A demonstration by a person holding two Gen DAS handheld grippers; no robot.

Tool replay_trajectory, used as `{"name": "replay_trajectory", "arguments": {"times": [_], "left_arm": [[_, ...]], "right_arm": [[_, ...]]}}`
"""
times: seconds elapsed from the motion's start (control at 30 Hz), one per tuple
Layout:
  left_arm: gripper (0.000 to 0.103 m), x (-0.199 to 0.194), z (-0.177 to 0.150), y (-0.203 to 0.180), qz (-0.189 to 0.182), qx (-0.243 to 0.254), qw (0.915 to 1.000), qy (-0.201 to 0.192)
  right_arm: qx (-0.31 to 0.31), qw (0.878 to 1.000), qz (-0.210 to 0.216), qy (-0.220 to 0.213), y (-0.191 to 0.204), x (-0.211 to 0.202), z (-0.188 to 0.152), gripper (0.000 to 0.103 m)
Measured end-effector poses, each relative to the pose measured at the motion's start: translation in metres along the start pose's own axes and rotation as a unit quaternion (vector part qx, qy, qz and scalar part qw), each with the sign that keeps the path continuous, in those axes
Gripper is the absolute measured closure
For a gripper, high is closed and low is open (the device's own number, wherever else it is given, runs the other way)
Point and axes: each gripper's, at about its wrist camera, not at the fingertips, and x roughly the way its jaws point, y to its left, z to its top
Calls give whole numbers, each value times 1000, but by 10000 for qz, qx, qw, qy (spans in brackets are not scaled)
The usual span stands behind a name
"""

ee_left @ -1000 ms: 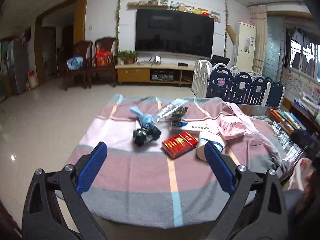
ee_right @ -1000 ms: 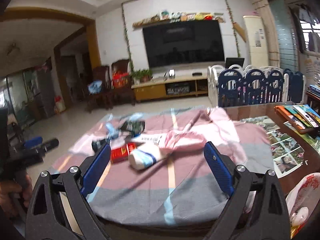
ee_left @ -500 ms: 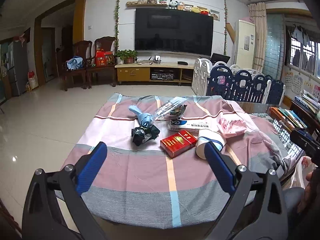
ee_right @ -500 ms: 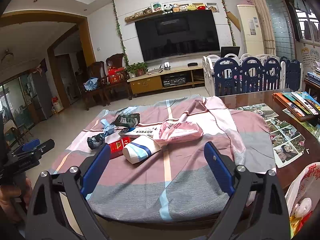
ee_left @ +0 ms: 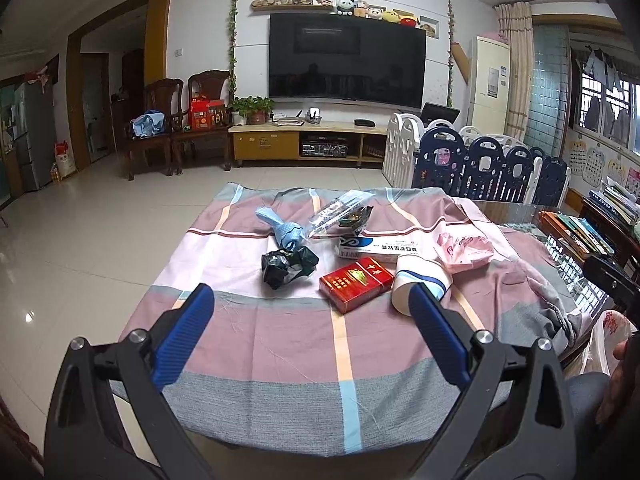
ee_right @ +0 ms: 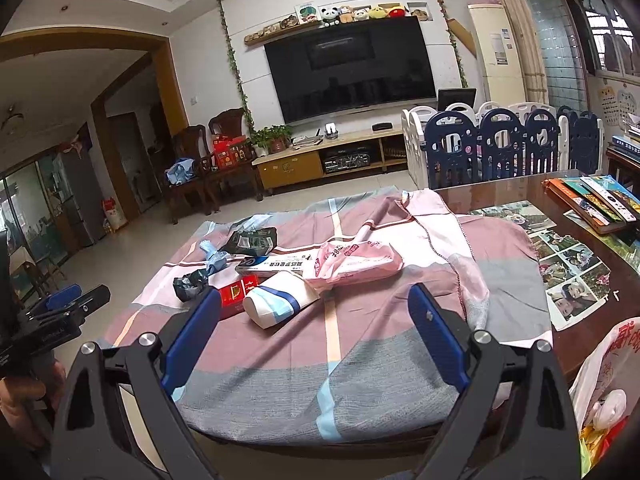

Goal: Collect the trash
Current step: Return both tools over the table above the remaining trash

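Left gripper (ee_left: 310,312): blue-padded fingers spread wide, nothing between them, held above the near edge of the table, short of the litter. Striped cloth (ee_left: 256,328): pink, grey and mauve bands, draped over the table, bearing all the trash in one cluster at its middle. Blue crumpled wrapper (ee_left: 280,226): leftmost piece, far side of the cluster. Black crumpled bag (ee_left: 288,266): just in front of the blue wrapper, touching it. Clear plastic wrapper (ee_left: 334,214): right of the blue piece, lying over a dark foil packet. White and blue carton (ee_left: 378,246): flat, behind the red item. Red cigarette pack (ee_left: 356,282): flat, centre front, just beside the cup. Paper cup (ee_left: 420,280): white with a blue band, on its side, mouth toward the camera, partly hidden by the left gripper's right finger. Pink plastic bag (ee_left: 464,252): crumpled, right of the cup, touching it. Right gripper (ee_right: 316,312): fingers likewise wide apart and holding nothing, over the near cloth edge. Books (ee_right: 592,200): stacked on the bare wood at far right. White plastic bag (ee_right: 600,392): red print, hanging open at the table's right corner, contents unclear.
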Motion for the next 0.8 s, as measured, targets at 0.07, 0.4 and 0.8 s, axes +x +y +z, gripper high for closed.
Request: {"name": "replay_trajectory", "arguments": {"times": [0.07, 0.4, 0.8], "left_arm": [[6, 0, 0, 0, 4, -2, 10000, -2], [6, 0, -1, -1, 9, 2, 10000, 2], [6, 9, -2, -1, 153, -76, 9997, 189]], "right_arm": [[6, 10000, 1, 5, -1, 1, 0, 11], [7, 10000, 5, 22, -2, 1, -1, 11], [-1, 10000, 7, 47, -3, 2, -2, 11]]}}
